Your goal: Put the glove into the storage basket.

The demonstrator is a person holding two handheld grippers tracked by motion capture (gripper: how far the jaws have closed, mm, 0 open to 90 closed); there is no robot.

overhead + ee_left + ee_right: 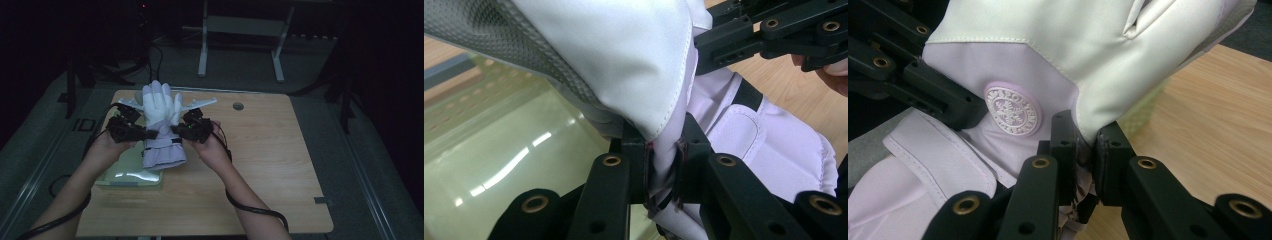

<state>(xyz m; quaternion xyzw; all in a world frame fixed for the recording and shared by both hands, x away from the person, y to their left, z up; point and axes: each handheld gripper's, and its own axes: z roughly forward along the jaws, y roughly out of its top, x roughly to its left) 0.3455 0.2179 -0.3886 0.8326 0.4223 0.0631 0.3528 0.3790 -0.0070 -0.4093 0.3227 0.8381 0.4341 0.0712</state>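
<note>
Glove (pixel 161 120) hangs above the tabletop (pixel 260 165), left claw (pixel 150 134) and right claw (pixel 176 129) each clamped on a wrist edge.

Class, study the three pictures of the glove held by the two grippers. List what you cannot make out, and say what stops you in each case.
- The raised lettering on the round badge: too small to read in the right gripper view.
- The glove fabric between the left gripper pads: hidden by the jaws in the left gripper view.
- Part of the green tray: covered by the glove's cuff and the left hand in the high view.
- The room beyond the table: too dark.
</note>
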